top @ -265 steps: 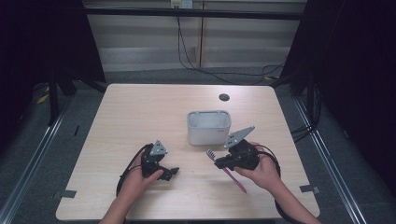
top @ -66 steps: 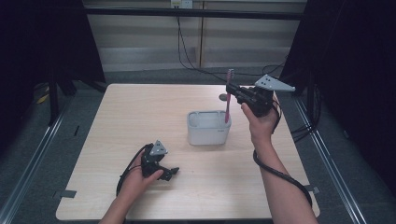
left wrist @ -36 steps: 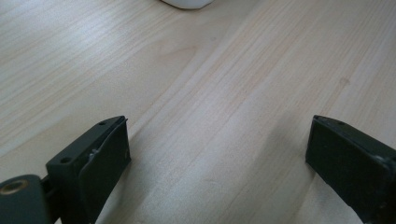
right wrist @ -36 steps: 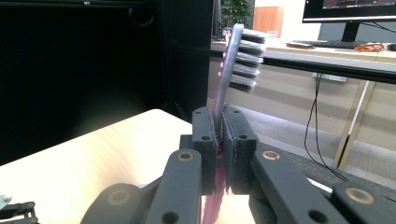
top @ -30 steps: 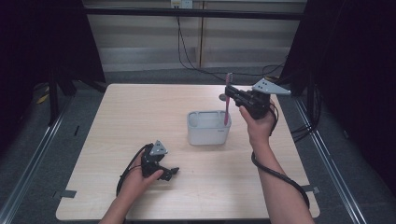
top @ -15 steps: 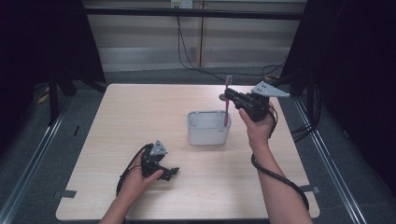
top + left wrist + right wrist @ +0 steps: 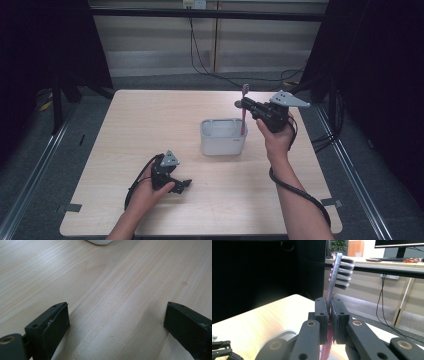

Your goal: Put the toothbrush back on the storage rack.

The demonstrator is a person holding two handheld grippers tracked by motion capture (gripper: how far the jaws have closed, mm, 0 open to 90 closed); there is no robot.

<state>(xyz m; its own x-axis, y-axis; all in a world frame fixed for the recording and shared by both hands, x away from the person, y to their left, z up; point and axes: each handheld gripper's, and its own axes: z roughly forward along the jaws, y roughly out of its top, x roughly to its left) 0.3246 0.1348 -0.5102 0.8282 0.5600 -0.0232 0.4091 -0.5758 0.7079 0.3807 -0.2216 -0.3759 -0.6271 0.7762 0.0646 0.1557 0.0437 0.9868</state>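
Observation:
A pink toothbrush stands upright, bristles at the top, with my right gripper shut on its handle. Its lower end reaches into the right end of a white rectangular holder at the table's middle. My left gripper rests on the wood near the front left, open, with bare tabletop between its jaws. The holder's edge shows at the top of the left gripper view. The left gripper also shows far off in the right gripper view.
A small dark disc lies on the table behind the right gripper. Cables hang beyond the far edge. Dark frame posts stand at both sides of the table.
The right gripper picked the toothbrush up from the front of the table, lifted it over the holder, and has lowered it slightly in the last second. The left gripper has not moved.

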